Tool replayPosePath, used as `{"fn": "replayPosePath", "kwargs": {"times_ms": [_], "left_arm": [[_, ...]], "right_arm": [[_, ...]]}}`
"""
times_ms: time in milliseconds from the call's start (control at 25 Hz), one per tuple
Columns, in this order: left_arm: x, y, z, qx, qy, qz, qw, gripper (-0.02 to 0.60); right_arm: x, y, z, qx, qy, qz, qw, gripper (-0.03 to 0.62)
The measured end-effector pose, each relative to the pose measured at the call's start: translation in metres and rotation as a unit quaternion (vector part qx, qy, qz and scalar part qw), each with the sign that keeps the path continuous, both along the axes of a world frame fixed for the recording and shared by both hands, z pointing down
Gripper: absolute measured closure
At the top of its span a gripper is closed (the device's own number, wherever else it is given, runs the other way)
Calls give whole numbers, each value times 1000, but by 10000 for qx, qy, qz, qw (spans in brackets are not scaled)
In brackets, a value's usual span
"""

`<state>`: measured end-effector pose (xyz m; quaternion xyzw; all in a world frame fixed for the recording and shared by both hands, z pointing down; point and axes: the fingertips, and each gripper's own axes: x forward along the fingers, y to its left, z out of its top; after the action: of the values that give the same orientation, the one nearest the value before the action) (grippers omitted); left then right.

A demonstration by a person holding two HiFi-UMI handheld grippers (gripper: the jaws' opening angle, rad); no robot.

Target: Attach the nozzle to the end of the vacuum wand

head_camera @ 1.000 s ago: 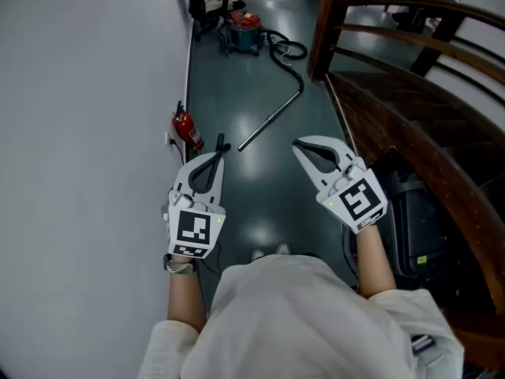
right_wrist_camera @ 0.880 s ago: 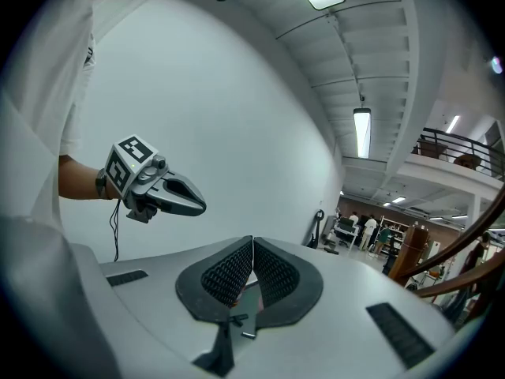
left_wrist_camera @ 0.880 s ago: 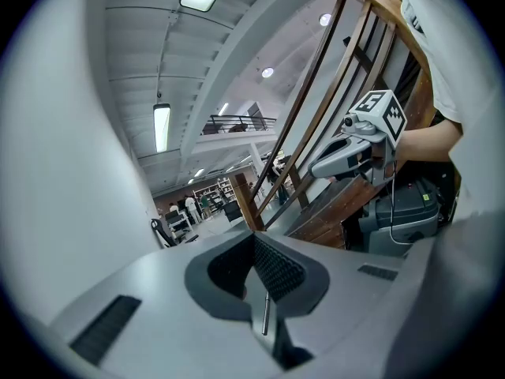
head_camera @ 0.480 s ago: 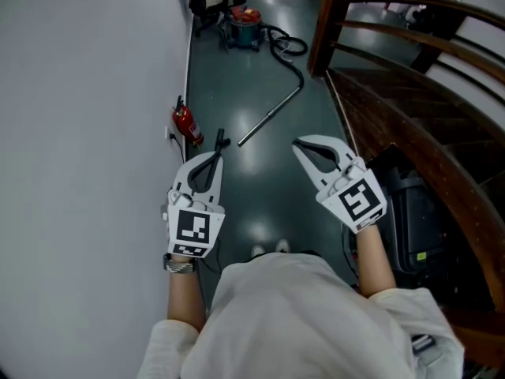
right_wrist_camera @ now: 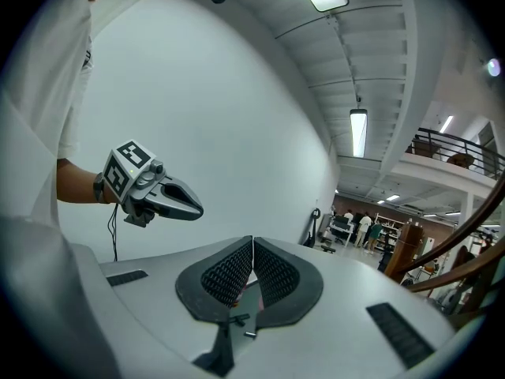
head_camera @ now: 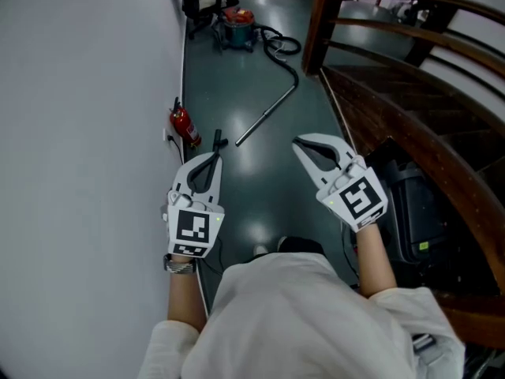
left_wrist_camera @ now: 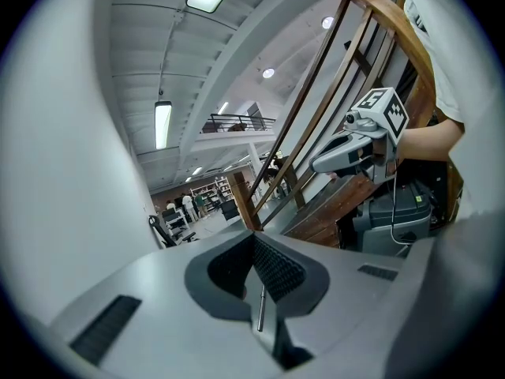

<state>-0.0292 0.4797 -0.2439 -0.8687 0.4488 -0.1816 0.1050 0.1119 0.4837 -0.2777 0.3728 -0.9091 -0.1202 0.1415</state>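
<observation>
A silver vacuum wand (head_camera: 264,117) lies slanted on the dark floor ahead, joined to a black hose (head_camera: 282,47) that runs to a red and teal vacuum cleaner (head_camera: 237,27). A small black piece (head_camera: 219,142), perhaps the nozzle, lies by the wand's near end. My left gripper (head_camera: 216,155) (left_wrist_camera: 254,239) is held level above the floor with its jaws shut and empty, the tip just short of that piece in the head view. My right gripper (head_camera: 297,144) (right_wrist_camera: 252,243) hovers beside it, also shut and empty.
A white wall (head_camera: 87,133) runs along the left, with a red fire extinguisher (head_camera: 184,125) at its foot. A wooden staircase with railing (head_camera: 410,109) fills the right. A black machine (head_camera: 410,212) sits under the railing by my right arm.
In the head view the vacuum, wand and extinguisher have slid slightly up and left. A dark shape now shows on the floor near my chest. Both grippers stay shut.
</observation>
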Motion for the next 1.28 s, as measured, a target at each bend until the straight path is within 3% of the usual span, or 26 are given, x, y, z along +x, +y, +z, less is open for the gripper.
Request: {"fn": "replayPosePath", "kwargs": {"times_ms": [640,1280], "left_arm": [[-11,-16,7,-41,111,18,9999,581],[18,-146,13,-87,44,-50,9999,581]], "right_arm": [[-10,-10,4,-34,-12,49,10000,566],[10,-148,9,8,-46,-171,9998,566]]}}
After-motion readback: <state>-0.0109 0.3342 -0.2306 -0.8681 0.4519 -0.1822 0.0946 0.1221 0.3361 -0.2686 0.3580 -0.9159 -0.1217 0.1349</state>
